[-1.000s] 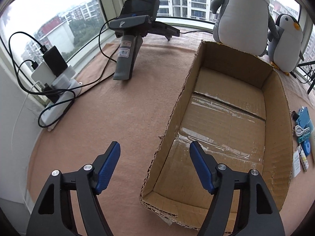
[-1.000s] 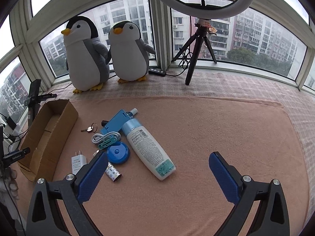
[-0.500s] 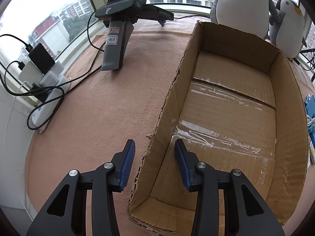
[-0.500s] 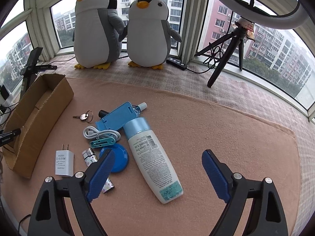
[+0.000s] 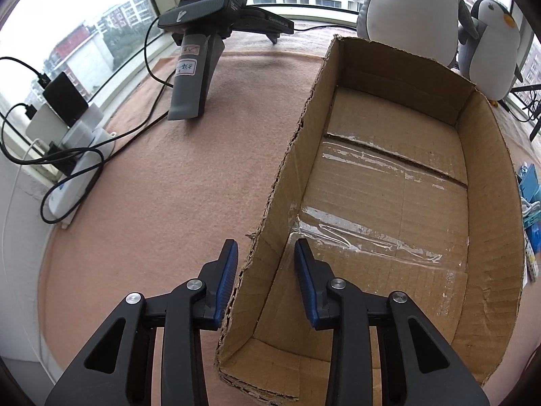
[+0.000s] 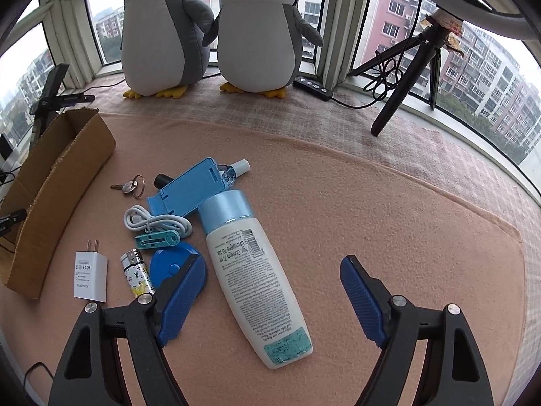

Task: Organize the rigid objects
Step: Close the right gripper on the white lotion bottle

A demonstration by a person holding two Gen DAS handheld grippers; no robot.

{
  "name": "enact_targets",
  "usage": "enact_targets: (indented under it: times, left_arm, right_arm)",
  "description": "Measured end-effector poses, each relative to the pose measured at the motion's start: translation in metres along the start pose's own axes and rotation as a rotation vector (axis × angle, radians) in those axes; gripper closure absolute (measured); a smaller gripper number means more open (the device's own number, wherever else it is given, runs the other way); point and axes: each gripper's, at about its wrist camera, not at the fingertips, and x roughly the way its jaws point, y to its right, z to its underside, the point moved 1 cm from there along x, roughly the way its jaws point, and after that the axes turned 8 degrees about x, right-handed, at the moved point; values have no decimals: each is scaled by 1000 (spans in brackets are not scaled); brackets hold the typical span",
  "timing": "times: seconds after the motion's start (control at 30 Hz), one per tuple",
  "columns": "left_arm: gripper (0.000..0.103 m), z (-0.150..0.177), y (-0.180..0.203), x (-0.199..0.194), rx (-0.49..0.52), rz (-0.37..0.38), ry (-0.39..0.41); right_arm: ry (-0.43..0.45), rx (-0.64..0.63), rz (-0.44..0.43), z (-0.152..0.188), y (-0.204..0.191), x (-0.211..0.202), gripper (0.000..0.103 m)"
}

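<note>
Closing in since a second ago, my left gripper [image 5: 263, 264] now straddles the near left wall of the open brown cardboard box [image 5: 487, 209], outer pad touching it, inner pad just apart, not yet pinching. My right gripper [image 6: 274, 291] has dropped closer and hangs spread wide above the white lotion bottle with the pale blue cap [image 6: 250, 270]. At its 10 o'clock lie the round blue disc [image 6: 169, 264], white charger plug [image 6: 90, 280] and keys [image 6: 130, 186].

Two plush penguins [image 6: 216, 30] stand at the window beside a black tripod [image 6: 409, 77] and a cabled remote [image 6: 312, 88], with a power strip [image 5: 72, 172] and a handheld device [image 5: 199, 57] further left.
</note>
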Motion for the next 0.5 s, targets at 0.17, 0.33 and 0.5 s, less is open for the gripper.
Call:
enact_targets:
  times: [0.17, 0.33, 0.5]
  left_arm:
    - [74, -1, 1, 0, 4, 5, 2]
    - [75, -2, 1, 1, 3, 7, 4]
    - [75, -1, 1, 0, -1, 3, 9]
  right_arm:
    - [-13, 13, -6, 2, 2, 1, 24]
    - [-23, 28, -15, 0, 4, 4, 25]
    - [-46, 32, -21, -3, 3, 11, 25]
